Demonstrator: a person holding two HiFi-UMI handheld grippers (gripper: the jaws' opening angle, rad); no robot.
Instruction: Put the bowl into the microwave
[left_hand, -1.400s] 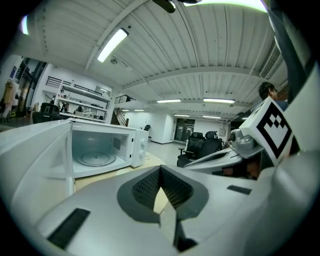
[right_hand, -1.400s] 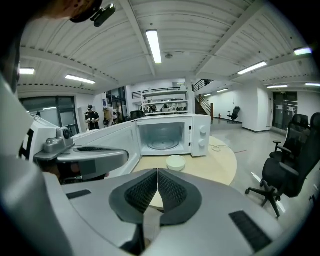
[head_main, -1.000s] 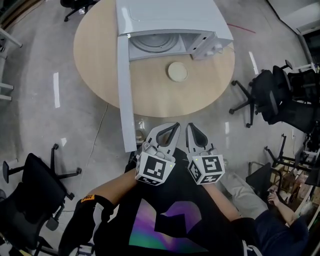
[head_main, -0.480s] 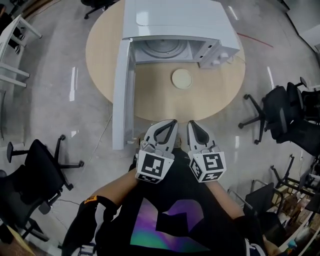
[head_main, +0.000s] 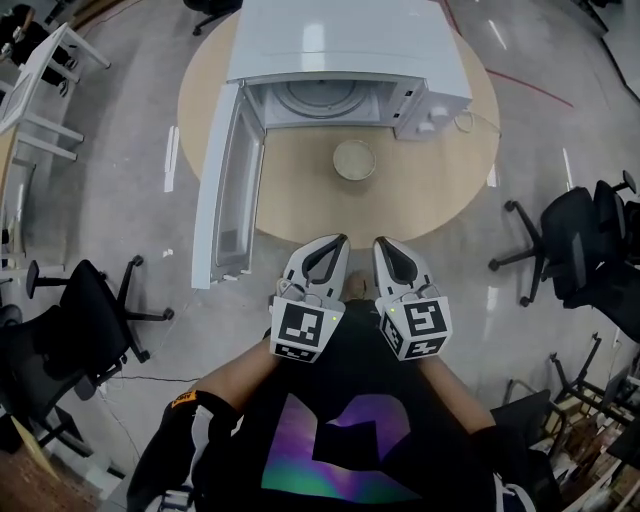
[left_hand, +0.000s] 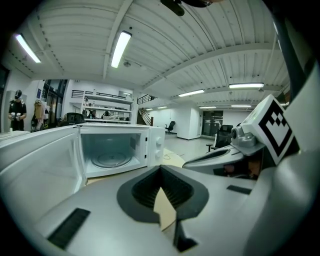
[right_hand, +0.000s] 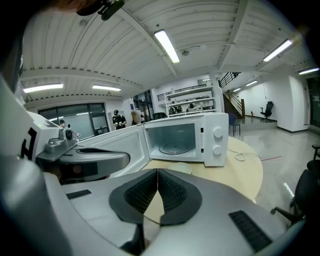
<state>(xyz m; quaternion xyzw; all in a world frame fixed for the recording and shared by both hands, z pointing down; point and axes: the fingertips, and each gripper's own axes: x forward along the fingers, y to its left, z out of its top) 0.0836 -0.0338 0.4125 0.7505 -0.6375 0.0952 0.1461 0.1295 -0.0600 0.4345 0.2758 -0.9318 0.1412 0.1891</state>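
A pale round bowl (head_main: 354, 160) (right_hand: 177, 168) sits on the round wooden table (head_main: 300, 200), in front of the white microwave (head_main: 340, 50) (right_hand: 192, 137) (left_hand: 120, 147). The microwave's door (head_main: 225, 190) hangs open to the left and its glass turntable (head_main: 322, 97) shows inside. My left gripper (head_main: 338, 240) and right gripper (head_main: 378, 243) are held side by side near the person's chest, just short of the table's near edge. Both are shut with nothing between the jaws. The bowl is not seen in the left gripper view.
Black office chairs stand on the grey floor: one at the left (head_main: 70, 320), others at the right (head_main: 575, 240). A white cable (head_main: 462, 122) lies on the table to the right of the microwave. A white table (head_main: 40, 70) stands at the far left.
The view has shifted, so the table and microwave now sit more squarely ahead, with the open door's inner face showing. Both grippers stay shut and side by side.
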